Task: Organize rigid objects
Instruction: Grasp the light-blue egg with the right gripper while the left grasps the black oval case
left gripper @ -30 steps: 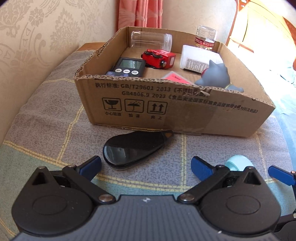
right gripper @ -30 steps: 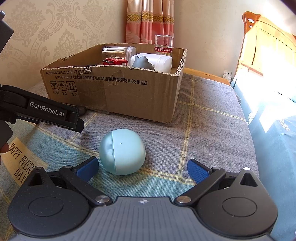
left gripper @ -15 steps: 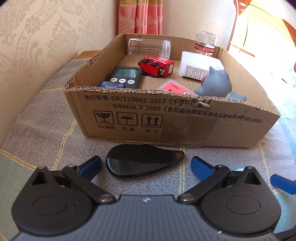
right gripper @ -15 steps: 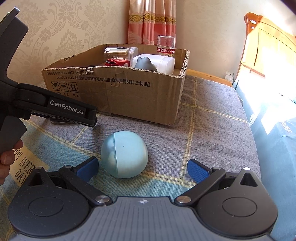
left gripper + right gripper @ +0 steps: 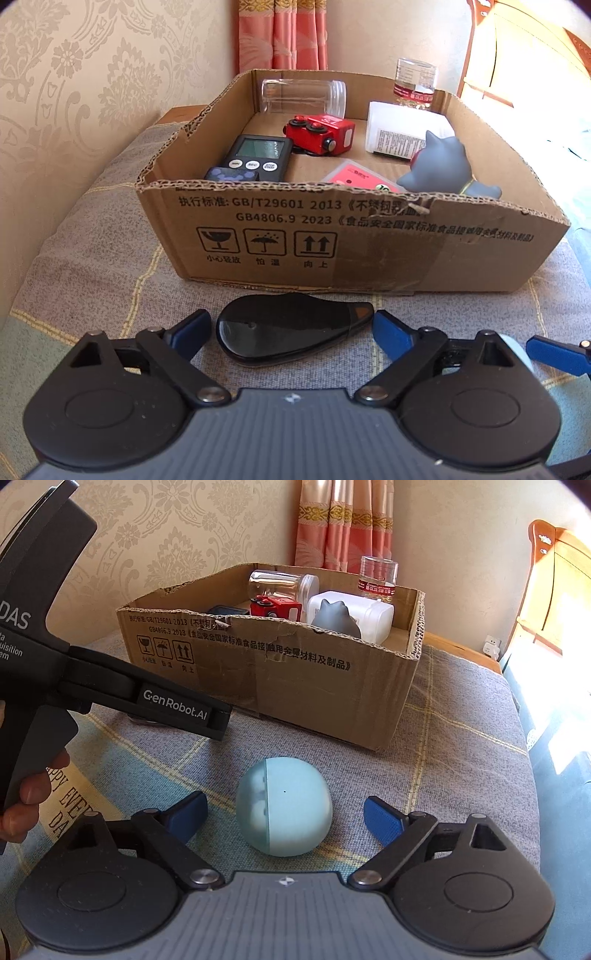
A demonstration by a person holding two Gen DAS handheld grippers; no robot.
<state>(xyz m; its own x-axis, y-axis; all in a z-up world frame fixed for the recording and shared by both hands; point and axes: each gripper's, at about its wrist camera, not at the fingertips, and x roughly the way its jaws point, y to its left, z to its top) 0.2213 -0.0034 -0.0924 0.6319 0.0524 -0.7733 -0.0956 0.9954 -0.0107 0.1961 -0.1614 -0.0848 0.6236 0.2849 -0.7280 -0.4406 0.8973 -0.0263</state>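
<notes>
With both sets of jaws closing, the left gripper (image 5: 291,326) around the flat black teardrop-shaped case (image 5: 291,332) and the right gripper (image 5: 285,814) around the pale blue egg-shaped plastic ball (image 5: 283,806), neither pad yet touching, each should stay centred on its object on the checked blanket (image 5: 461,738) before lifting it into the open cardboard box (image 5: 369,240).

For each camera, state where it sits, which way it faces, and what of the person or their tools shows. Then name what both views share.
Left wrist: on the left hand-held gripper, looking forward and down at the black case between its closing jaws, box behind.
Right wrist: on the right hand-held gripper, facing the blue ball between its closing jaws; the other gripper and a hand show at left.
Shared: the cardboard box, red toy car, gray cat figure.
</notes>
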